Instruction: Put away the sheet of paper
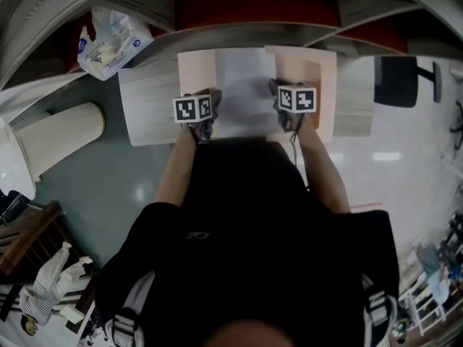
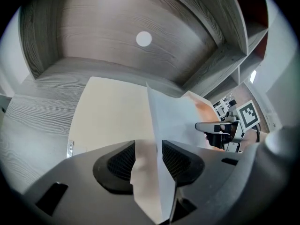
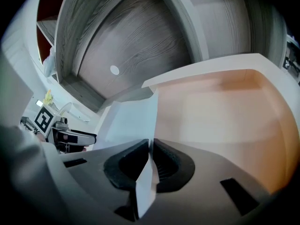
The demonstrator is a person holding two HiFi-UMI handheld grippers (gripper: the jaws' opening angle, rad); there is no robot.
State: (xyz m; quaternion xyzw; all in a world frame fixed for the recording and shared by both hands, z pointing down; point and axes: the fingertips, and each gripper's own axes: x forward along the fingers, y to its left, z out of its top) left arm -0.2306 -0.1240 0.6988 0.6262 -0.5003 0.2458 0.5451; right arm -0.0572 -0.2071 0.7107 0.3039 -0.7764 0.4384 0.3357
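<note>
A white sheet of paper [image 1: 246, 92] lies bowed over an open peach folder [image 1: 322, 78] on the grey wood desk [image 1: 145, 100]. My left gripper [image 1: 214, 96] is at the sheet's near left edge. In the left gripper view its jaws [image 2: 148, 149] stand open: the paper [image 2: 171, 121] passes between the pads with a gap beside it. My right gripper [image 1: 277, 87] is at the near right edge. In the right gripper view [image 3: 151, 149] it is shut on the paper [image 3: 126, 121], which stands up thin between the pads above the folder [image 3: 220, 111].
A clear plastic bag [image 1: 108, 42] of small items sits at the desk's back left. A cream cylinder [image 1: 61, 136] stands on the floor to the left, a black chair [image 1: 396, 80] to the right. The desk's wooden back wall [image 2: 117, 55] rises just behind the folder.
</note>
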